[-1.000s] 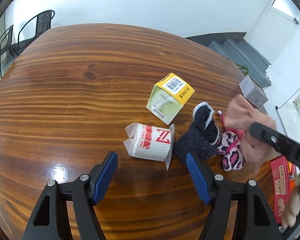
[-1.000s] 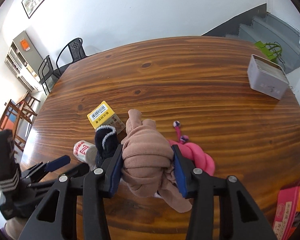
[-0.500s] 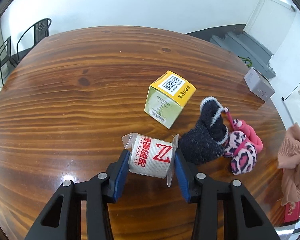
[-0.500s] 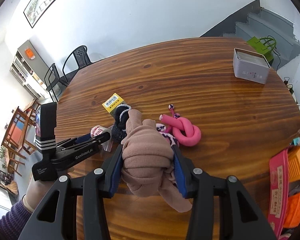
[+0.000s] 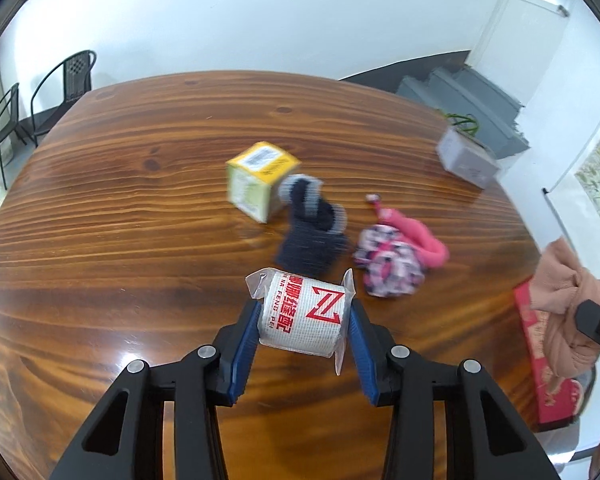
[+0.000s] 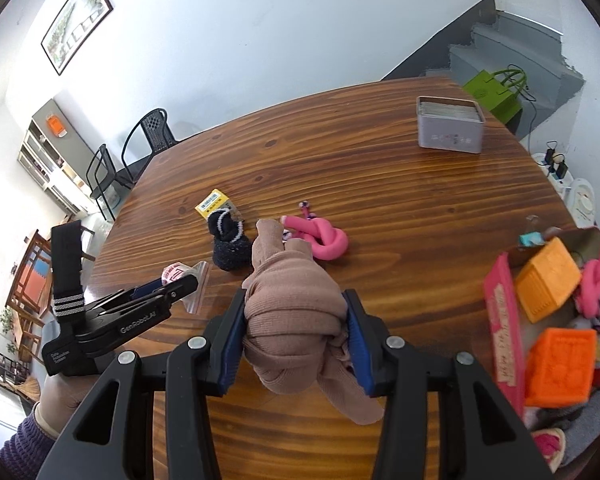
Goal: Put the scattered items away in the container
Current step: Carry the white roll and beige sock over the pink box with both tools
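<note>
My left gripper [image 5: 302, 316] is shut on a white wrapped roll with red lettering [image 5: 303, 319] and holds it off the wooden table [image 5: 120, 208]. In the right wrist view the same gripper [image 6: 180, 278] hangs at the left with the roll [image 6: 174, 274]. My right gripper [image 6: 296, 316] is shut on a knotted tan cloth bundle [image 6: 292, 312]. Left on the table are a yellow-green box [image 5: 258, 178], a dark fuzzy sock [image 5: 312, 236], a pink leopard-print item [image 5: 388, 268] and a pink twisted tube [image 6: 324, 238]. The red-rimmed container [image 6: 500, 316] at the right holds orange blocks [image 6: 548, 286].
A grey tin [image 6: 450, 128] stands at the table's far right, with a green bag [image 6: 496, 90] behind it. Black chairs [image 5: 48, 92] sit past the far left edge. A gloved hand [image 6: 60, 396] holds the left gripper. Stairs rise behind the table.
The left gripper closed on the white roll and lifted it off the table, away from the sock. The right gripper carried the tan bundle toward the container, which has come into its view.
</note>
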`<state>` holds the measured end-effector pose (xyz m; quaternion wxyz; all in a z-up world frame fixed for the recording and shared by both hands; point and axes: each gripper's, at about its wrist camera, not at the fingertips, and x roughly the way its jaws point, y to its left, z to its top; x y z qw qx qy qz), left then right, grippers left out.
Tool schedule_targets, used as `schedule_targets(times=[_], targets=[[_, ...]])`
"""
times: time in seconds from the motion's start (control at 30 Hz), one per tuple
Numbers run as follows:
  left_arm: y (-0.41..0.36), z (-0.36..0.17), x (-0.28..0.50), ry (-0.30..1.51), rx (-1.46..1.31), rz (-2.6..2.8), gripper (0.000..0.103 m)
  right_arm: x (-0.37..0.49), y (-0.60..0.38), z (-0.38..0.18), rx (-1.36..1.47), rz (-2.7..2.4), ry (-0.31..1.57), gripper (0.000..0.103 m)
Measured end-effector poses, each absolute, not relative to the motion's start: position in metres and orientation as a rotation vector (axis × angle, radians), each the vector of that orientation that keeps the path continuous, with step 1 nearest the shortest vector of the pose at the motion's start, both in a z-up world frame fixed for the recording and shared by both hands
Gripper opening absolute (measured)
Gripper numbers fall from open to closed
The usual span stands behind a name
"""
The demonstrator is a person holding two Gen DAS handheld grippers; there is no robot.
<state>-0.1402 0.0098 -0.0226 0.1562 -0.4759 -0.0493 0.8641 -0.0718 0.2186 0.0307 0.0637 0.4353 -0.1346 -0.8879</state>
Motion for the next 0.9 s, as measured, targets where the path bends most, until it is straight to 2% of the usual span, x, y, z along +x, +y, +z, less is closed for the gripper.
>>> schedule_targets(times=[0.6, 0.9], targets=[[0.169, 0.026, -0.063, -0.028, -1.219, 2.3, 0.045, 0.037, 0.395, 0.06, 1.308, -2.966, -0.609, 0.049], [0.219, 0.044, -0.038, 0.004, -1.169, 2.277, 0.045, 0.06, 0.444, 0.052, 1.329, -2.995, -0.654, 0.049]])
